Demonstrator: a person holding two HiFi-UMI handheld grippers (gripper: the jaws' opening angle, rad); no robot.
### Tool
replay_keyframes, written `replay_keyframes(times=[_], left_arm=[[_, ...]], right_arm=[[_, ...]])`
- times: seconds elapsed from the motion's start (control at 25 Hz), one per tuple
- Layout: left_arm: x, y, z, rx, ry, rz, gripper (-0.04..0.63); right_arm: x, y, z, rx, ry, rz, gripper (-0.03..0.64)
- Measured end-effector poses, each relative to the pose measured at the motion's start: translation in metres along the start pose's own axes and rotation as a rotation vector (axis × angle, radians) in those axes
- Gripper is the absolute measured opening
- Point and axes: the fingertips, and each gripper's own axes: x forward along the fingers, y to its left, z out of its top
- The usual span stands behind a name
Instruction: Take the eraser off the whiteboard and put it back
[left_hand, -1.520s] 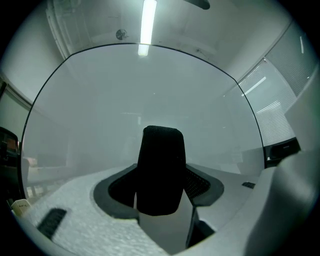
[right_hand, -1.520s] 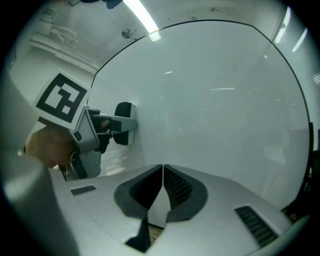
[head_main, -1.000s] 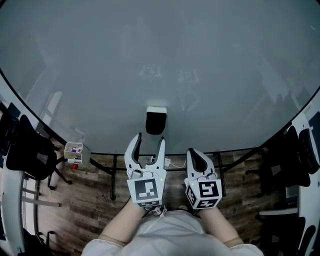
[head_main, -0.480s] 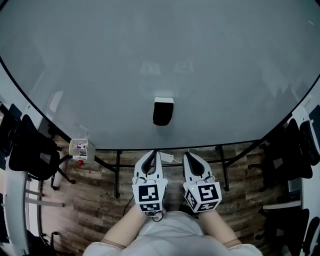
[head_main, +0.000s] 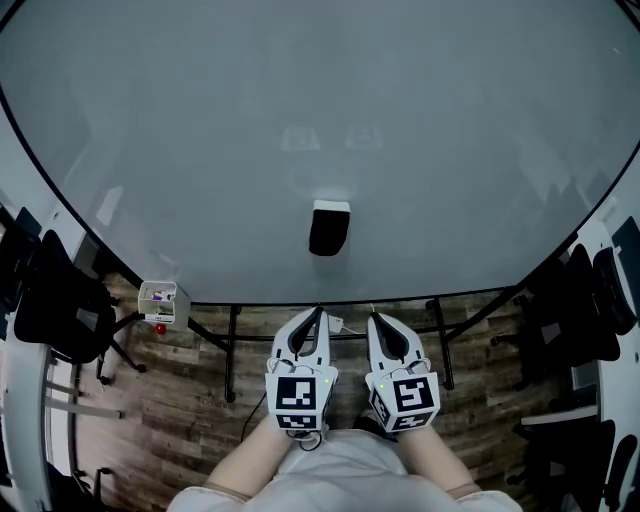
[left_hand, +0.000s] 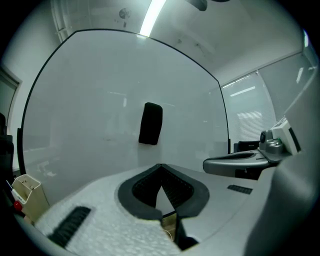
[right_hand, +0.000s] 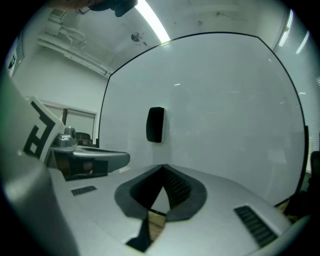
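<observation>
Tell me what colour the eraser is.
The eraser is black with a white strip along its top; the head view shows it best.

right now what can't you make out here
- Eraser back face, and how it sticks to the whiteboard: hidden by its own body in every view.
- Small box contents: too small in the head view.
- Dark chair: details lost in shadow, head view.

The whiteboard (head_main: 200, 120) is smooth and glossy, mirroring lights. The eraser (head_main: 329, 229) looks matt black. The floor (head_main: 190, 390) is grained wood. The left gripper (left_hand: 160, 167) is grainy white plastic, its pads (left_hand: 175, 188) ribbed black.
</observation>
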Motion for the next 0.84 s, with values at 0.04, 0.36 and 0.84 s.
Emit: replay_keyframes(times=[0.04, 0.36, 0.84], left_arm=[[0.0, 0.0, 0.002, -0.005, -0.006, 0.0, 0.017], [0.011, -0.001, 0.007, -0.064, -0.02, -0.022, 0.017], [0.023, -0.001, 0.004, -0.096, -0.008, -0.032, 0.017]], right_arm=[[0.0, -0.001, 0.0, -0.002, 0.004, -0.003, 0.026], [0.011, -0.007, 0.002, -0.026, 0.027, 0.003, 0.026], [0.022, -0.006, -0.003, -0.038, 0.058, 0.025, 0.026]])
